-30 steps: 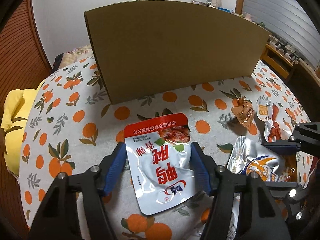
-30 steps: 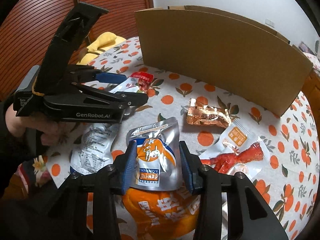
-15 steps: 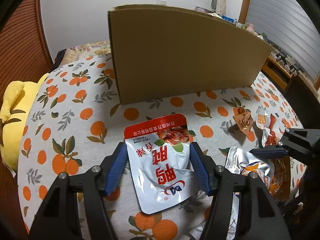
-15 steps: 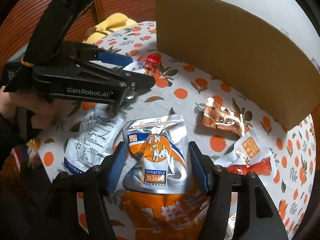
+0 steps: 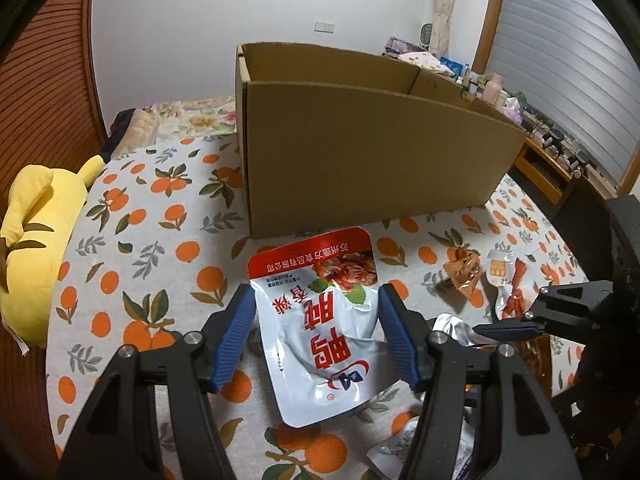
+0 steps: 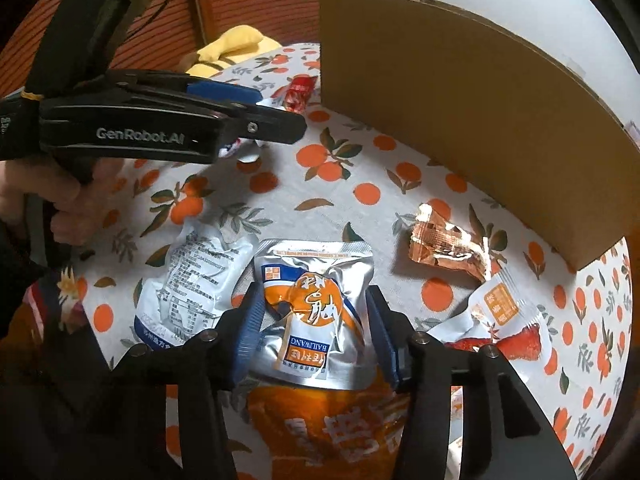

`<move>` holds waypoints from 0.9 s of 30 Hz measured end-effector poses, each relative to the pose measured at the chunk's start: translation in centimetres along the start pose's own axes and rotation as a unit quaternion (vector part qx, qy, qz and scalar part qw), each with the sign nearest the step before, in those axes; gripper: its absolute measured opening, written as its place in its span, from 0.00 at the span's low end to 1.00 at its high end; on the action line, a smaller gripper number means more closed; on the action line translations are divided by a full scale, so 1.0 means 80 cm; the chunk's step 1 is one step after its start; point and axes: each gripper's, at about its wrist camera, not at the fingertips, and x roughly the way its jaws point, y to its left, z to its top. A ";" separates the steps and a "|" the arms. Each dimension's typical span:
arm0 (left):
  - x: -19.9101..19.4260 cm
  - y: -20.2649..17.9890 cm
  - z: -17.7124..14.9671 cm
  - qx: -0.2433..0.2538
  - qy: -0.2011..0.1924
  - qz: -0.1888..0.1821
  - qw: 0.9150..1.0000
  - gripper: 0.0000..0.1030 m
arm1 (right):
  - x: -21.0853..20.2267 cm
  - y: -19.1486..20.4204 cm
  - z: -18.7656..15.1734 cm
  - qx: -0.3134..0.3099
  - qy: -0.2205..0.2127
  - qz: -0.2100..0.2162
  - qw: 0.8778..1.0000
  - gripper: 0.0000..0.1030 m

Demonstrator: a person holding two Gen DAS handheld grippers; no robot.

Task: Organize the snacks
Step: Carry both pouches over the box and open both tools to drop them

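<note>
My left gripper (image 5: 318,320) is shut on a white pouch with a red top (image 5: 320,312) and holds it above the table, in front of the open cardboard box (image 5: 360,160). My right gripper (image 6: 314,328) is shut on a silver and orange pouch (image 6: 316,300), held over an orange bag (image 6: 332,432). The left gripper (image 6: 168,128) also shows in the right wrist view, up at the left. The box (image 6: 460,120) stands behind.
On the orange-print cloth (image 6: 340,184) lie a white pouch with blue print (image 6: 192,276), a copper foil pack (image 6: 444,244) and a clear pack with red contents (image 6: 504,320). A yellow plush (image 5: 36,248) lies at the table's left edge.
My left gripper has risen with the white pouch, and the box's open inside now shows. My right gripper has closed in on the silver pouch after widening.
</note>
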 end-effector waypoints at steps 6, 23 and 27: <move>-0.011 -0.008 0.008 0.002 -0.014 -0.008 1.000 0.60 | -0.016 -0.010 -0.001 0.014 -0.022 0.002 1.000 0.48; -0.069 -0.048 0.073 0.033 -0.073 -0.033 0.996 0.60 | -0.113 -0.071 0.027 0.043 -0.119 -0.021 0.992 0.48; -0.076 -0.057 0.100 0.041 -0.083 -0.031 0.995 0.60 | -0.138 -0.088 0.043 0.043 -0.142 -0.027 0.989 0.48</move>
